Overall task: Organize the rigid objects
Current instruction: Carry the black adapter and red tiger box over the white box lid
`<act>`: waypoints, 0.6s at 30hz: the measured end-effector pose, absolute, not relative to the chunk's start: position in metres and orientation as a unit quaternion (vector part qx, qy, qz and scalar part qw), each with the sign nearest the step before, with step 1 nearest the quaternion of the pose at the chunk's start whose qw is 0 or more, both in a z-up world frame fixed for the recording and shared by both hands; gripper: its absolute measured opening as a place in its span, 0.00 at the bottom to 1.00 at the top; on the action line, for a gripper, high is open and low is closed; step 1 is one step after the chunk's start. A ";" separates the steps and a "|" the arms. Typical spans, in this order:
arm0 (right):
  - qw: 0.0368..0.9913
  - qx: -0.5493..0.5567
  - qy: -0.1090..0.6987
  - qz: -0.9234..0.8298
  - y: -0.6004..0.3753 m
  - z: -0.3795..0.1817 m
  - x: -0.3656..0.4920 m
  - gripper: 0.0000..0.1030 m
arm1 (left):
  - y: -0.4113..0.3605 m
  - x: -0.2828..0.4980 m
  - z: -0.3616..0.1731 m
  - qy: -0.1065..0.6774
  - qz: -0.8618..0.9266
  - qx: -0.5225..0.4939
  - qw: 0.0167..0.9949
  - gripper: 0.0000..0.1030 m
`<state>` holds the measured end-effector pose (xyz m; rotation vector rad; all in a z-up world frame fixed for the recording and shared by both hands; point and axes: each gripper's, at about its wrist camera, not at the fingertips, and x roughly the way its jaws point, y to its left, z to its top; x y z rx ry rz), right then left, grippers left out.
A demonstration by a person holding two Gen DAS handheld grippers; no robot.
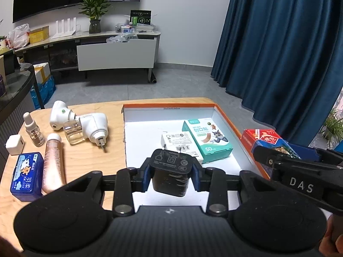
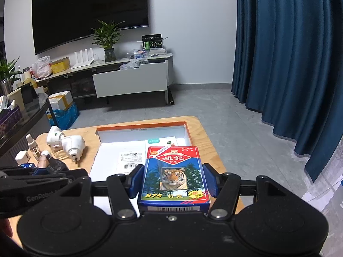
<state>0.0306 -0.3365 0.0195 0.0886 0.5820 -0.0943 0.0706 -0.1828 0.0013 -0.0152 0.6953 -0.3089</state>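
My left gripper point(image 1: 170, 174) is shut on a black power adapter point(image 1: 171, 172) and holds it above the near part of the orange-rimmed white box point(image 1: 225, 117). Inside the box lie a teal plaster box point(image 1: 206, 140) and a white flat box point(image 1: 182, 143). My right gripper point(image 2: 173, 180) is shut on a red-and-blue playing card box with a tiger picture point(image 2: 173, 175), held over the box's right side; it also shows in the left wrist view point(image 1: 270, 141).
On the wooden table point(image 1: 85, 156) left of the box lie two white plug-in diffusers point(image 1: 85, 126), a small spray bottle point(image 1: 33, 131), a pink tube point(image 1: 53, 162), a white cube point(image 1: 15, 144) and a blue case point(image 1: 26, 175). Blue curtain point(image 1: 278, 53) at right.
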 end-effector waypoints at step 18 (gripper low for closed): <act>0.955 0.044 0.289 -0.047 -0.335 0.019 0.031 0.69 | -0.181 0.074 -0.004 0.345 -0.144 -0.011 0.927 0.37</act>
